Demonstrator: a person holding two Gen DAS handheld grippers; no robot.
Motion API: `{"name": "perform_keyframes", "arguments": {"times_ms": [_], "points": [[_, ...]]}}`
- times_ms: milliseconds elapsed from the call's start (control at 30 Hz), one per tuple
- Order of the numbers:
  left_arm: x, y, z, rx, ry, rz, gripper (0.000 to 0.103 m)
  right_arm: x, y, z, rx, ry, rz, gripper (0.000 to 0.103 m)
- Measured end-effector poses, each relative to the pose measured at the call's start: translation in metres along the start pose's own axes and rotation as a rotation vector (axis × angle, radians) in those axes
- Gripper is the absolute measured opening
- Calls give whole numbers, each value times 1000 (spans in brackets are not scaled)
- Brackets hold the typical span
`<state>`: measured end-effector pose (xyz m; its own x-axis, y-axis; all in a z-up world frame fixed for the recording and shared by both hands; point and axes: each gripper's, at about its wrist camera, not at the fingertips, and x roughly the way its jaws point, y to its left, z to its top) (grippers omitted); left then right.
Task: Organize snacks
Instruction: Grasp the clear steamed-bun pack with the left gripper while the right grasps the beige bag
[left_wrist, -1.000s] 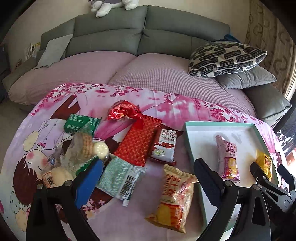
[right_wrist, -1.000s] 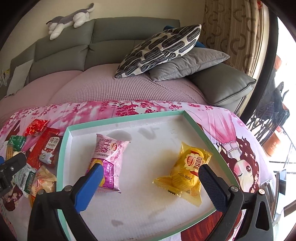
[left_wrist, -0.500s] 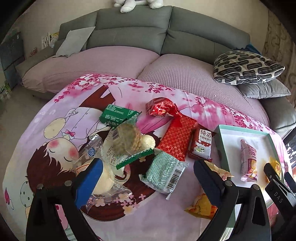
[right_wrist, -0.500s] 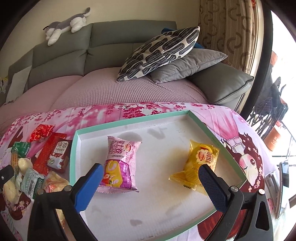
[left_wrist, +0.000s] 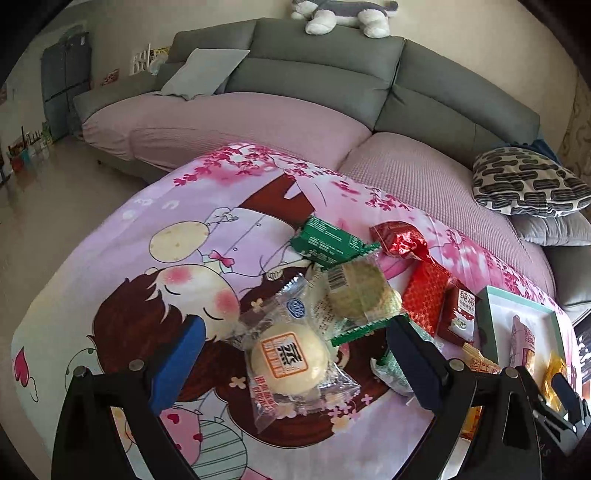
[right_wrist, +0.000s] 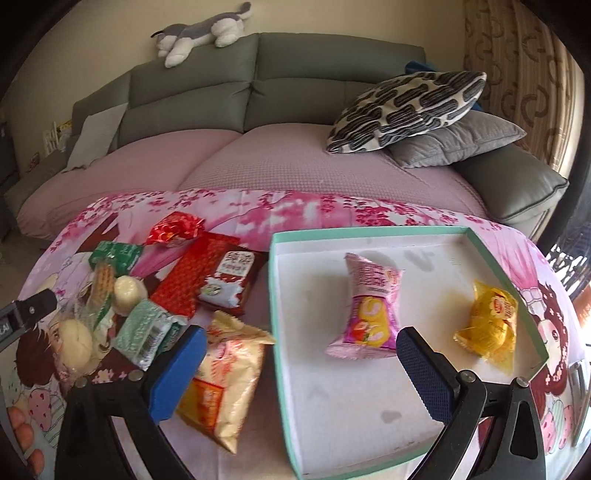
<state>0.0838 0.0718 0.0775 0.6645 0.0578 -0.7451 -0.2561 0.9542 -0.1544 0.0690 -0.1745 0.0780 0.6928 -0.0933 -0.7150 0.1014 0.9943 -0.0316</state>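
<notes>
The left claw (left_wrist: 295, 363) is spread wide with a clear-wrapped round bun (left_wrist: 289, 357) lying between its fingers, ungrasped. The right claw (right_wrist: 300, 365) gapes empty; the teal-rimmed tray (right_wrist: 275, 295) wall lies between its fingers, the pink snack packet (right_wrist: 367, 317) just ahead

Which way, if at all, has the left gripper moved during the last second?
Yes. The left gripper has swung left, away from the tray, which slid from under it to the right edge, and now frames the round bun.
</notes>
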Motion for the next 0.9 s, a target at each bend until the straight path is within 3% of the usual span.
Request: {"name": "perform_keyframes", "arguments": {"times_ms": [233, 367, 567, 767, 833, 900], "points": [[8, 11, 0, 1, 36, 8, 99, 2, 30, -10, -35, 21, 31, 103], [22, 14, -5, -15, 98, 10, 98, 11, 35, -14, -48, 67, 43, 87], [34, 13, -9, -43, 118, 7, 98, 23, 39, -21, -39, 122, 65, 77], [50, 11, -14, -52, 159, -8, 98, 23, 42, -22, -59, 115, 33, 69], [53, 12, -15, -56, 168, -5, 97, 20, 40, -20, -48, 109, 68, 58], [56, 13, -17, -64, 175, -7, 94, 19, 39, -19, -32, 116, 115, 56]]}}
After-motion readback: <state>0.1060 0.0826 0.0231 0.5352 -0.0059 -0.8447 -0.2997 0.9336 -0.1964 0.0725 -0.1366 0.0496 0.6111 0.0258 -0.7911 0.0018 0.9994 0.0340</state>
